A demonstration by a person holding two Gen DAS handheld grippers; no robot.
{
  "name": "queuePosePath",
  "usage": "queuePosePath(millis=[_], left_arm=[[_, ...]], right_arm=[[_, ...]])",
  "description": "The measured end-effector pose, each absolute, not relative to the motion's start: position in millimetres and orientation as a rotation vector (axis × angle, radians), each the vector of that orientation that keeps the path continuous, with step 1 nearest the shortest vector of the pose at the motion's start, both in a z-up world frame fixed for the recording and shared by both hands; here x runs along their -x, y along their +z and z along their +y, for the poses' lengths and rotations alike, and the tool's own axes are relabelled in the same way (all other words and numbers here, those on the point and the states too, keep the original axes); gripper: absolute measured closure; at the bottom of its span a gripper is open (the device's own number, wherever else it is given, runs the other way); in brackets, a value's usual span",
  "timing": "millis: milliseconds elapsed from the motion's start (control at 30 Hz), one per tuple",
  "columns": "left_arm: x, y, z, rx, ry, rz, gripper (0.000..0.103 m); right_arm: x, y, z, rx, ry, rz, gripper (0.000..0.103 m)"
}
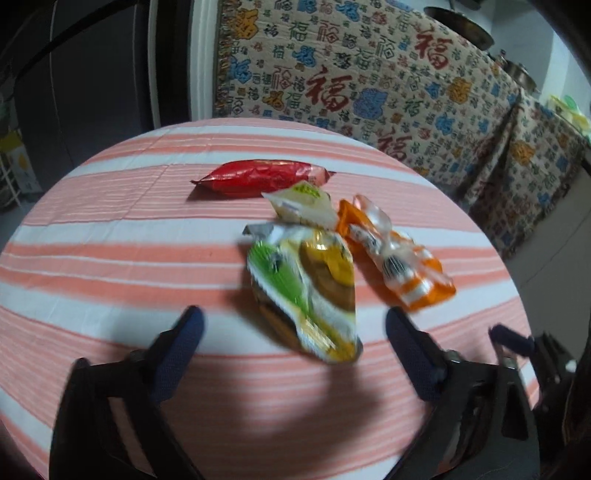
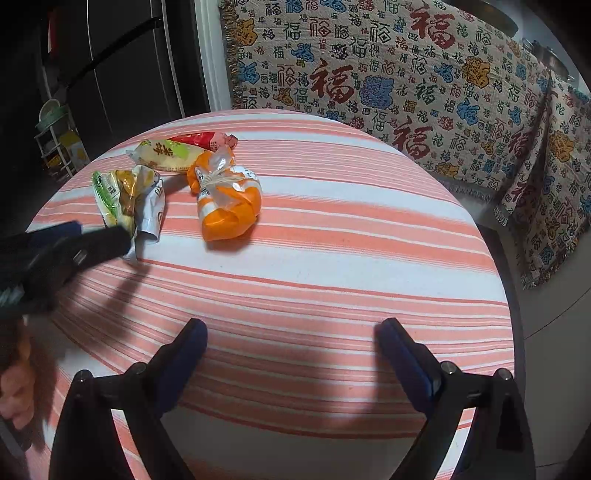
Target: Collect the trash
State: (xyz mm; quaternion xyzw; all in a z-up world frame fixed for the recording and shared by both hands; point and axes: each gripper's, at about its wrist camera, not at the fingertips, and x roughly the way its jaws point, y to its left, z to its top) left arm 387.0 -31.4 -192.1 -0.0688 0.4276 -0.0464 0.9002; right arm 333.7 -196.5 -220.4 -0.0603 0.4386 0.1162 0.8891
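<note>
Four snack wrappers lie together on a round table with a pink-and-white striped cloth. They are a red wrapper, a pale yellow one, an orange one and a green-and-yellow one. My left gripper is open, and the near end of the green-and-yellow wrapper lies between its fingers, untouched by either pad. The right wrist view shows the same left gripper at that wrapper. My right gripper stands open over bare cloth, well to the right of the orange wrapper.
A blanket with red and blue characters drapes the furniture behind and to the right of the table. Metal pots stand on top of it. A dark cabinet and a small rack are at the left. The table edge curves close on the right.
</note>
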Motion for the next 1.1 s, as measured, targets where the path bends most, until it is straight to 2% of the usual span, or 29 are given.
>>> queuePosePath(millis=[67,200,433,467,533,600,633,867,1100], left_arm=[[-388,-194,-28,0.160,-0.142,0.900,0.057],[-365,-187,-16,0.127,-0.177,0.885,0.063],[-326,-180,32,0.113,-0.226,0.959,0.062],[-323,-180,36,0.104,-0.226,0.959,0.059],[-317,-180,41,0.090,-0.216,0.947,0.043],[-313,-183,42,0.101,-0.200,0.922,0.022],[-314,-185,42,0.108,-0.201,0.919,0.019],[-335,-199,30,0.112,-0.095,0.917,0.014],[-336,-207,53,0.055,0.017,0.950,0.012]], right_arm=[[-334,-220,-197,0.125,0.242,0.911,0.006],[-333,-220,-197,0.121,0.246,0.909,0.006],[-333,-221,-197,0.122,0.246,0.908,0.006],[-333,-221,-197,0.123,0.246,0.907,0.006],[-333,-221,-197,0.124,0.245,0.906,0.006],[-332,-221,-196,0.125,0.244,0.905,0.006],[-332,-221,-196,0.125,0.244,0.905,0.006],[-332,-222,-196,0.127,0.245,0.904,0.006],[-332,-219,-199,0.112,0.282,0.897,0.007]])
